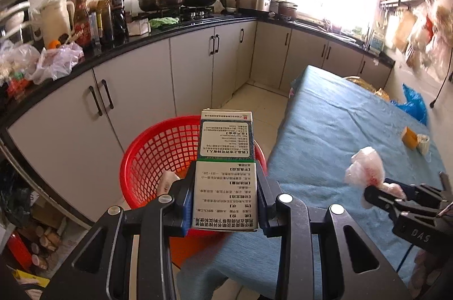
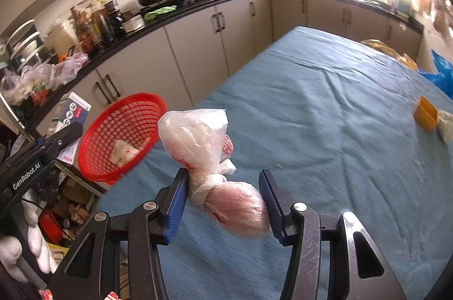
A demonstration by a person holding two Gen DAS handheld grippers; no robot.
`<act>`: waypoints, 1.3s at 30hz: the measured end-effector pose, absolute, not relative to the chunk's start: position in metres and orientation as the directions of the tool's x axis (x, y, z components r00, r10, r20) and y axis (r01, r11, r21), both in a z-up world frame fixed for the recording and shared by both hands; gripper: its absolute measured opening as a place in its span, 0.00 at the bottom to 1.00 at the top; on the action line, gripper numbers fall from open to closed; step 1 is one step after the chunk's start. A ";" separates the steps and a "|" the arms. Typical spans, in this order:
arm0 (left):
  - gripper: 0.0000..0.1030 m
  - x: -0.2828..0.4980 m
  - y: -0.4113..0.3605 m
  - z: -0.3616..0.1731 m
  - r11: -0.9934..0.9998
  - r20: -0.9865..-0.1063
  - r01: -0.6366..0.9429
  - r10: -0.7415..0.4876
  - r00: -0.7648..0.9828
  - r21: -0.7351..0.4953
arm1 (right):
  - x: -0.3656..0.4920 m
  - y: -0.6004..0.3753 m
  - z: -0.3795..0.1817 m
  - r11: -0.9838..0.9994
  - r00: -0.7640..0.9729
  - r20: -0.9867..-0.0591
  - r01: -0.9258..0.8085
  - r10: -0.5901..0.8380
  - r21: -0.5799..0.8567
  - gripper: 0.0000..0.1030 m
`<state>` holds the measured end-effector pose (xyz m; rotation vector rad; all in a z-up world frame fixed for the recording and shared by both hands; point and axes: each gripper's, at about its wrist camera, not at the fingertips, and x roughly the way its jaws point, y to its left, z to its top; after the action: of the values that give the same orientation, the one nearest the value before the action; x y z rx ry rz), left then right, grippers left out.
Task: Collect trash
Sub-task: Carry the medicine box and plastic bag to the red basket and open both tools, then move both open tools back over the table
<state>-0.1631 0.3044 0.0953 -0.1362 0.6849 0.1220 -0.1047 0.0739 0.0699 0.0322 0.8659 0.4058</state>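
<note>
My left gripper (image 1: 225, 186) is shut on a white-and-green printed carton (image 1: 226, 158) and holds it upright over the near rim of a red mesh basket (image 1: 158, 155). The basket stands on the floor by the table's left edge and holds a crumpled wrapper (image 2: 124, 152). My right gripper (image 2: 223, 186) is shut on a knotted clear plastic bag (image 2: 215, 164) with pinkish contents, held above the blue tablecloth (image 2: 325, 116), right of the basket (image 2: 119, 135). The left gripper with the carton (image 2: 68, 121) shows at the far left of the right wrist view; the right gripper with the bag (image 1: 365, 166) shows at the right of the left wrist view.
A small orange box (image 2: 424, 113) and a white object (image 2: 446, 124) lie on the table's right side, with a blue plastic bag (image 2: 438, 73) behind. Grey cabinets (image 1: 192, 59) under a black counter with bottles, pans and bags run along the left. Clutter lies on the floor at the lower left.
</note>
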 end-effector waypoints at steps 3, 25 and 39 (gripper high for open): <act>0.33 -0.151 0.332 0.101 0.982 -0.634 -0.158 0.057 0.771 -0.105 | -0.095 0.097 0.075 0.906 0.565 -0.724 -0.369 0.395 0.206 0.53; 0.61 -0.115 0.404 0.081 0.954 -0.651 -0.199 0.007 0.759 -0.222 | -0.026 0.188 0.053 0.840 0.476 -0.701 -0.405 0.531 0.361 0.60; 0.68 -0.156 0.332 0.096 0.984 -0.610 -0.176 0.130 0.782 -0.016 | -0.055 0.112 0.046 0.899 0.525 -0.731 -0.287 0.436 0.330 0.62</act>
<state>-0.1558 0.3316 0.0961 -0.0738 0.6531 0.1655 -0.0546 0.1119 0.0463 0.1768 0.9222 0.4355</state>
